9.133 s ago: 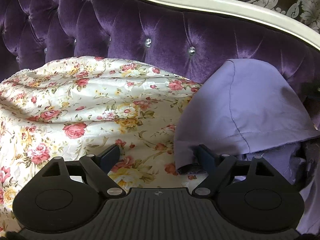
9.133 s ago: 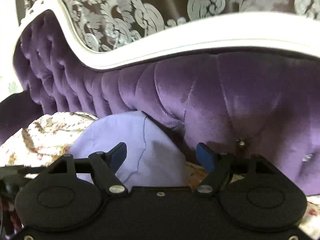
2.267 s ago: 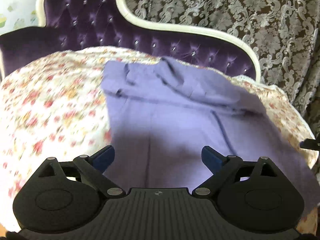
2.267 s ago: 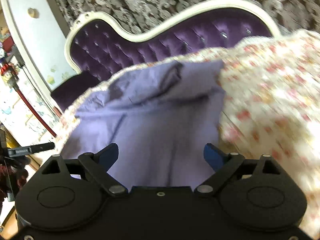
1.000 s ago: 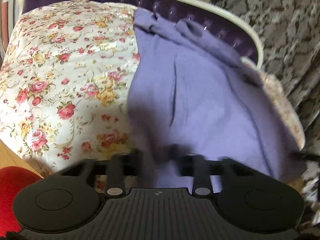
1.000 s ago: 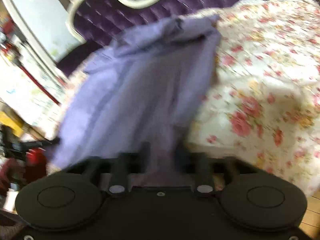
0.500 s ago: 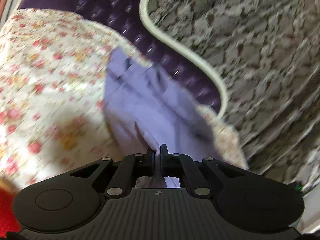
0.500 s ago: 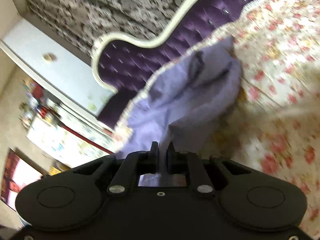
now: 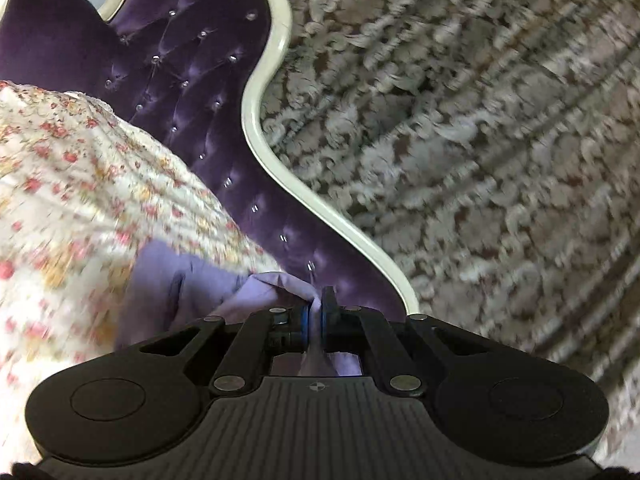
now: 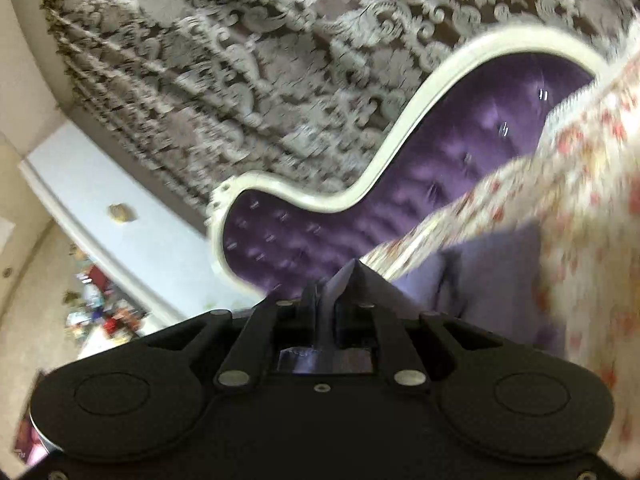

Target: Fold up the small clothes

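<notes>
A lilac garment (image 9: 176, 284) lies on the floral bedspread (image 9: 72, 184), and one edge of it is lifted. In the left wrist view my left gripper (image 9: 316, 312) is shut on a pinched fold of that garment, which rises between the blue pads. In the right wrist view the same lilac garment (image 10: 492, 276) trails down to the right over the floral bedspread (image 10: 580, 184). My right gripper (image 10: 326, 300) is shut on another edge of it, and a point of cloth sticks up between the fingers. Both views are tilted and blurred.
The purple tufted headboard (image 9: 180, 80) with its white curved frame (image 9: 260, 152) stands behind the bed, against brown damask wallpaper (image 9: 460, 120). In the right wrist view the headboard (image 10: 460, 160) runs diagonally, and a white wall (image 10: 100, 192) and cluttered shelves (image 10: 100, 308) lie at the left.
Both grippers closed on the garment's near edge and rose with it, tilting upward. The views now show mostly headboard and wallpaper, with the cloth pulled up off the bedspread.
</notes>
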A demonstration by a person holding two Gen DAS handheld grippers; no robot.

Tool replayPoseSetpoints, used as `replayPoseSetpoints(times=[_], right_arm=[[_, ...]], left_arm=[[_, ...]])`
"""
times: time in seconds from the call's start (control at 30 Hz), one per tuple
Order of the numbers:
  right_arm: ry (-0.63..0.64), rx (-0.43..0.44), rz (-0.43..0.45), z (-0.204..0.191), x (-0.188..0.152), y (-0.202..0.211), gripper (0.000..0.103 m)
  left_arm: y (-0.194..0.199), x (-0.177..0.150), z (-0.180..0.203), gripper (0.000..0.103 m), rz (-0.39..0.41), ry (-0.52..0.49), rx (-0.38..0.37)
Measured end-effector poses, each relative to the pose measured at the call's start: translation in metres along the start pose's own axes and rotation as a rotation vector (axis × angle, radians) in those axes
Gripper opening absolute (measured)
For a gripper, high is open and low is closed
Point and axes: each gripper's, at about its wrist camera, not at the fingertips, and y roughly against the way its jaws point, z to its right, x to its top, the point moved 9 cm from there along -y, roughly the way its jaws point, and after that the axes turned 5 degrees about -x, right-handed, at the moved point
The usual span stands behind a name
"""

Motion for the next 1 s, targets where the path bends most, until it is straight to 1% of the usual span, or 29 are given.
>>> replayPoseSetpoints(times=[0.07, 0.1, 0.17, 0.23, 0.27, 0.33, 0.4, 0.5, 0.53, 0.57, 0.6, 0.63, 0.67, 0.7, 0.73, 0.77, 0.8, 0.83, 0.9, 0.93, 1.0], right_arm=[[-0.002, -0.048, 0.012, 0.013, 0.012, -0.023, 0.017], [-0.006, -0.082, 0.018, 0.023, 0.018, -0.038, 0.016], [0.028, -0.164, 0.009, 0.04, 0.024, -0.064, 0.016], [0.04, -0.256, -0.013, 0.062, 0.023, -0.092, 0.016], [0.032, -0.284, -0.027, 0.073, 0.022, -0.101, 0.016], [0.019, -0.347, -0.06, 0.095, 0.014, -0.122, 0.016], [0.024, -0.387, -0.085, 0.11, 0.005, -0.136, 0.016], [0.054, -0.419, -0.092, 0.121, -0.004, -0.145, 0.017], [0.056, -0.42, -0.091, 0.123, -0.005, -0.145, 0.016], [0.057, -0.417, -0.091, 0.123, -0.006, -0.144, 0.017], [0.059, -0.412, -0.092, 0.123, -0.006, -0.142, 0.017], [0.061, -0.409, -0.092, 0.123, -0.005, -0.141, 0.019], [0.061, -0.405, -0.089, 0.121, -0.004, -0.141, 0.02], [0.062, -0.4, -0.085, 0.119, -0.002, -0.138, 0.025], [0.066, -0.396, -0.08, 0.116, -0.001, -0.135, 0.033], [0.071, -0.394, -0.073, 0.114, 0.001, -0.132, 0.038], [0.075, -0.391, -0.064, 0.11, 0.002, -0.132, 0.049], [0.082, -0.391, -0.048, 0.105, 0.004, -0.132, 0.069], [0.14, -0.418, 0.028, 0.094, 0.011, -0.125, 0.1], [0.173, -0.424, 0.062, 0.088, 0.015, -0.121, 0.1], [0.241, -0.446, 0.096, 0.074, 0.019, -0.115, 0.1]], left_arm=[[-0.026, 0.012, -0.015, 0.006, 0.012, 0.001, 0.036], [-0.04, 0.016, -0.025, 0.006, 0.011, 0.014, 0.054], [-0.069, 0.02, -0.046, 0.006, 0.006, 0.027, 0.113], [-0.094, 0.017, -0.065, 0.006, -0.017, 0.023, 0.179], [-0.108, 0.014, -0.076, 0.006, -0.035, 0.024, 0.218], [-0.127, 0.01, -0.096, 0.007, -0.074, 0.025, 0.272], [-0.139, 0.002, -0.114, 0.01, -0.098, 0.043, 0.318], [-0.148, -0.003, -0.127, 0.011, -0.109, 0.068, 0.34], [-0.148, -0.005, -0.13, 0.014, -0.118, 0.066, 0.345], [-0.148, -0.005, -0.13, 0.023, -0.123, 0.058, 0.347], [-0.147, -0.003, -0.127, 0.03, -0.119, 0.045, 0.348], [-0.144, 0.001, -0.123, 0.042, -0.11, 0.025, 0.342], [-0.139, 0.006, -0.118, 0.065, -0.091, 0.001, 0.343], [-0.134, 0.013, -0.113, 0.082, -0.058, -0.029, 0.363], [-0.129, 0.021, -0.108, 0.099, -0.025, -0.061, 0.377], [-0.12, 0.029, -0.099, 0.1, 0.004, -0.1, 0.381], [-0.114, 0.033, -0.092, 0.1, 0.014, -0.131, 0.381], [-0.108, 0.037, -0.084, 0.1, 0.02, -0.168, 0.381], [-0.096, 0.038, -0.065, 0.102, 0.017, -0.263, 0.385], [-0.091, 0.036, -0.055, 0.102, 0.01, -0.318, 0.392], [-0.088, 0.025, -0.035, 0.102, -0.018, -0.434, 0.409]])
